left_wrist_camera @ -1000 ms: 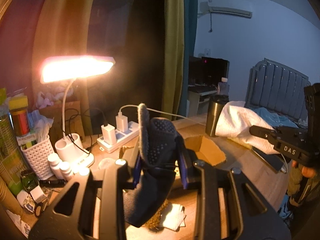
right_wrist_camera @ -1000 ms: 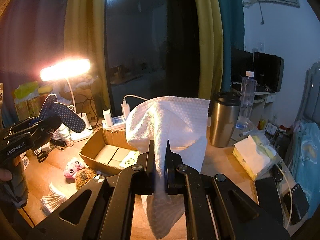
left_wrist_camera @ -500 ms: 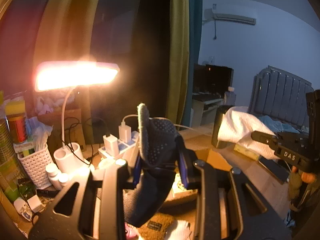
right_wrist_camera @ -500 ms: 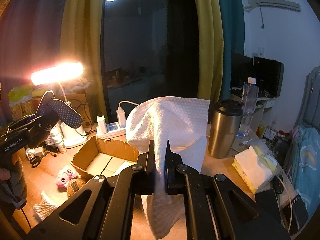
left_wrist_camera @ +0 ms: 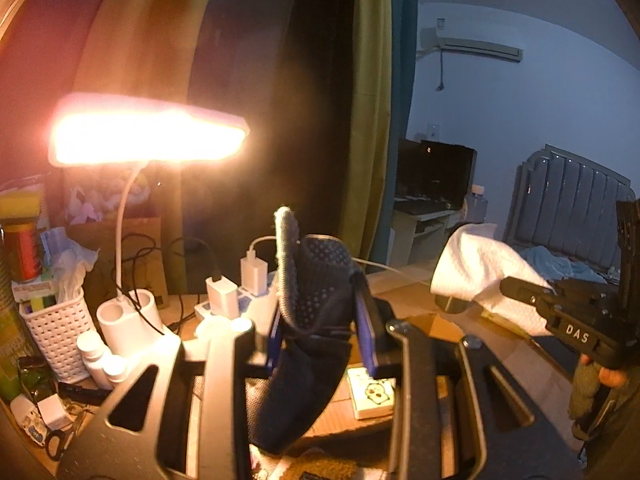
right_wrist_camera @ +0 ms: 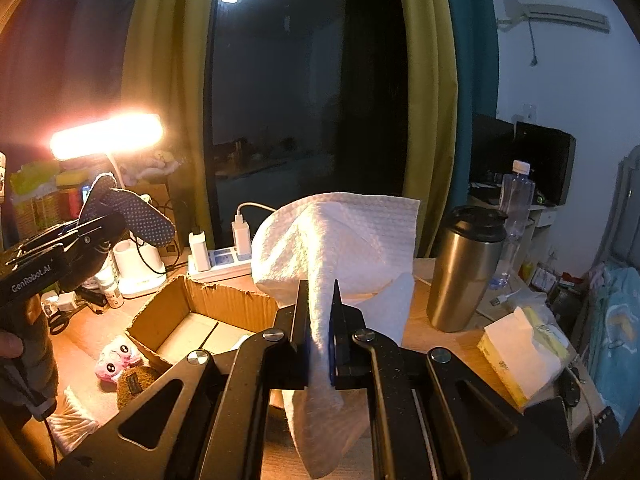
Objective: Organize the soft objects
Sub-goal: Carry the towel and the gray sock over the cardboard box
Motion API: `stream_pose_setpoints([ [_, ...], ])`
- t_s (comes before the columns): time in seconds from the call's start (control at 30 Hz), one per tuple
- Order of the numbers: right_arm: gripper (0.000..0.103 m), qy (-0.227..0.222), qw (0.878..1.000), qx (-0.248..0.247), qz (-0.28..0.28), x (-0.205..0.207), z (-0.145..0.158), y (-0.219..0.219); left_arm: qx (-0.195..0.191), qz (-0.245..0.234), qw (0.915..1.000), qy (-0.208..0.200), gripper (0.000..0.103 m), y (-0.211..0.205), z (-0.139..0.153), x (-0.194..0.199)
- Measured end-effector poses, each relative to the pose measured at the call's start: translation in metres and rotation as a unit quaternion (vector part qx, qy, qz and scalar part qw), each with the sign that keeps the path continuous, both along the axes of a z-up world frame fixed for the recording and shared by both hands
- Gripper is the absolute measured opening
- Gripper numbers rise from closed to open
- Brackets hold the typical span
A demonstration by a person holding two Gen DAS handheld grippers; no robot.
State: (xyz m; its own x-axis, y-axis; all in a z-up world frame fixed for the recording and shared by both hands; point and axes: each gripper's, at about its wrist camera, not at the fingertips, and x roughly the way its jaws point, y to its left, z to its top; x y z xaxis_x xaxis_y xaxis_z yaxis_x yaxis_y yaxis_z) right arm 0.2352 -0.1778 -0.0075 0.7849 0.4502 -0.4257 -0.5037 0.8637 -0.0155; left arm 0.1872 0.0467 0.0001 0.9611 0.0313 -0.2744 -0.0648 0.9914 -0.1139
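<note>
Carrying 2 soft things above cardboard box [right_wrist_camera: 188,312]: my left gripper [left_wrist_camera: 322,326] clamped on limp dotted sock [left_wrist_camera: 316,280], right gripper [right_wrist_camera: 320,320] pinching light, floppy white cloth [right_wrist_camera: 340,240] mid-fold; both droop, need central hold.

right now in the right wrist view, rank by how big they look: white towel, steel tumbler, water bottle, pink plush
1. white towel, though it is held right at the camera, which inflates it
2. steel tumbler
3. water bottle, farther back and partly hidden behind the tumbler, so its rank is unsure
4. pink plush
</note>
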Motion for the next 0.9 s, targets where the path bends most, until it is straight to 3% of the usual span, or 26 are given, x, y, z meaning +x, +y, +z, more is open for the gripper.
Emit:
stream_pose_setpoints([
  [0.4,0.007,0.043,0.999,-0.013,0.003,0.028,-0.034,0.008,-0.010,0.011,0.9993,0.034,0.031,0.009,-0.029,0.031],
  [0.9,0.007,0.145,0.985,-0.092,0.009,0.061,-0.093,0.036,-0.025,0.008,0.9952,0.094,0.031,0.012,-0.066,0.066],
])
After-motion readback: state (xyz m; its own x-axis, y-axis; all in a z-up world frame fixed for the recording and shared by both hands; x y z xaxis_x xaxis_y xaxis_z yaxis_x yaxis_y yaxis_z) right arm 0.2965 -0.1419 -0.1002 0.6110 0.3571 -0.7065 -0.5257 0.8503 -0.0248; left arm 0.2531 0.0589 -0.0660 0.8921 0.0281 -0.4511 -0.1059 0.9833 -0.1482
